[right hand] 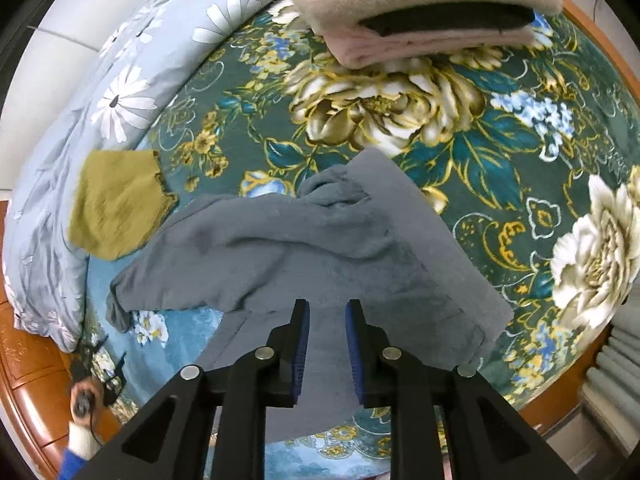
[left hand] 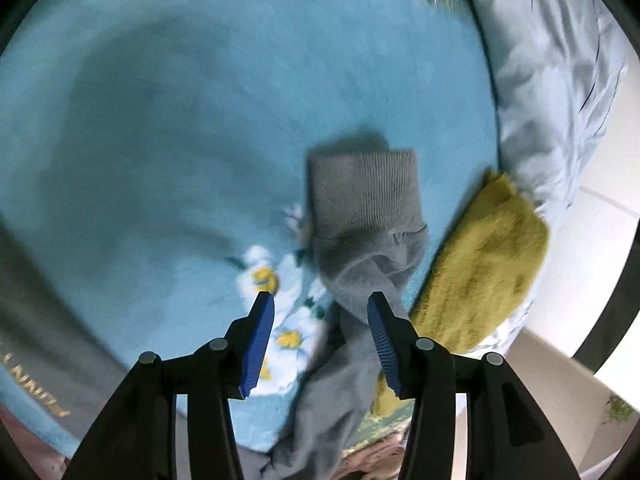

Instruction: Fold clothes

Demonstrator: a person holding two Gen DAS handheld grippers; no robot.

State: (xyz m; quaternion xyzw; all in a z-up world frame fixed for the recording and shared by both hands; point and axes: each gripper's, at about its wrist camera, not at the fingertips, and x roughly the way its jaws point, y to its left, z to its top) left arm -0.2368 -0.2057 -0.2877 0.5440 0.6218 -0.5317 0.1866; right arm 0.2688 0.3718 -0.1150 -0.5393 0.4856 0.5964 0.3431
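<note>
A grey sweatshirt (right hand: 320, 240) lies crumpled on the bed, one sleeve stretched out to the left. In the left wrist view that sleeve shows its ribbed cuff (left hand: 364, 196) on a light blue blanket, and the sleeve runs down past the right finger. My left gripper (left hand: 320, 306) is open just above the sleeve, and nothing is pinched between its blue pads (left hand: 260, 332). My right gripper (right hand: 328, 306) hovers over the sweatshirt's body with its jaws narrowly apart and nothing gripped.
An olive-yellow cloth (right hand: 116, 204) lies left of the sweatshirt, also seen beside the sleeve (left hand: 484, 268). A folded beige and pink stack (right hand: 420, 12) sits at the far side. A daisy-print duvet (right hand: 120, 80) bunches at the left. Wooden bed frame (right hand: 28, 380) and a hand (right hand: 82, 400) are at lower left.
</note>
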